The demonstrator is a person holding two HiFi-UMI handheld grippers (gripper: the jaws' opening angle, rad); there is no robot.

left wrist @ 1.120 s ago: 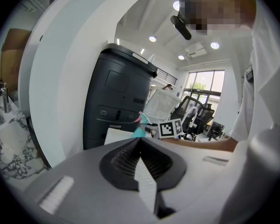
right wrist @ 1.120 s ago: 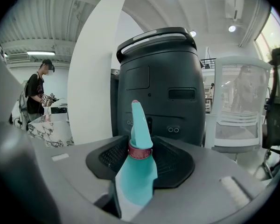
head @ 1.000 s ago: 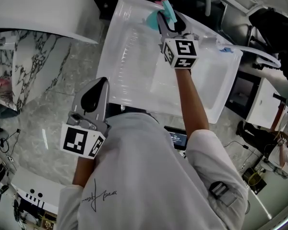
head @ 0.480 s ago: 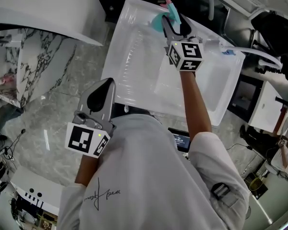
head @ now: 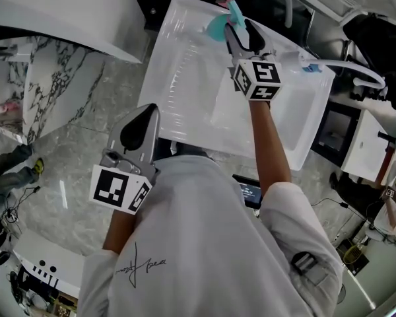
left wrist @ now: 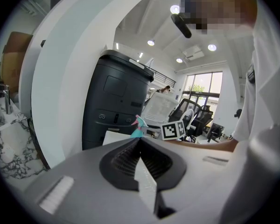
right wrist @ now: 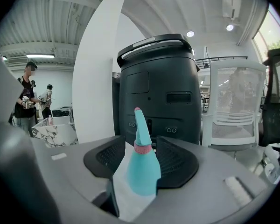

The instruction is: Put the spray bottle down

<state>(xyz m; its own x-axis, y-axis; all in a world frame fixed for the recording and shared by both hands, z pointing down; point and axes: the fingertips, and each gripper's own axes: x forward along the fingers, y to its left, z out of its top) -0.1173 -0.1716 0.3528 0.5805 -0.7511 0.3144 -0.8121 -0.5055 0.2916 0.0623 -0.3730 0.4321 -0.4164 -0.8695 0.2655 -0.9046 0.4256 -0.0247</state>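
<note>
A teal spray bottle (head: 218, 26) with a pink collar and nozzle stands upright at the far edge of the white table (head: 185, 78). My right gripper (head: 240, 32) reaches over the table, jaws either side of the bottle (right wrist: 142, 169). Those jaws have just been opening; in the right gripper view (right wrist: 141, 143) a strip of table shows between the left pad and the bottle. My left gripper (head: 136, 132) hangs shut and empty below the table's near edge. In the left gripper view (left wrist: 140, 141) the bottle (left wrist: 137, 128) shows small, far ahead.
A tall black machine (right wrist: 158, 87) stands just behind the bottle. A white chair (right wrist: 233, 104) is to its right. A marble counter (head: 46, 91) lies left of the table. Two people (right wrist: 27, 97) stand far off at the left. Dark equipment and cables crowd the right side (head: 376, 38).
The right gripper's jaws have spread wider around the bottle, which stays upright on the table. The right hand has shifted slightly. The left gripper has hardly moved.
</note>
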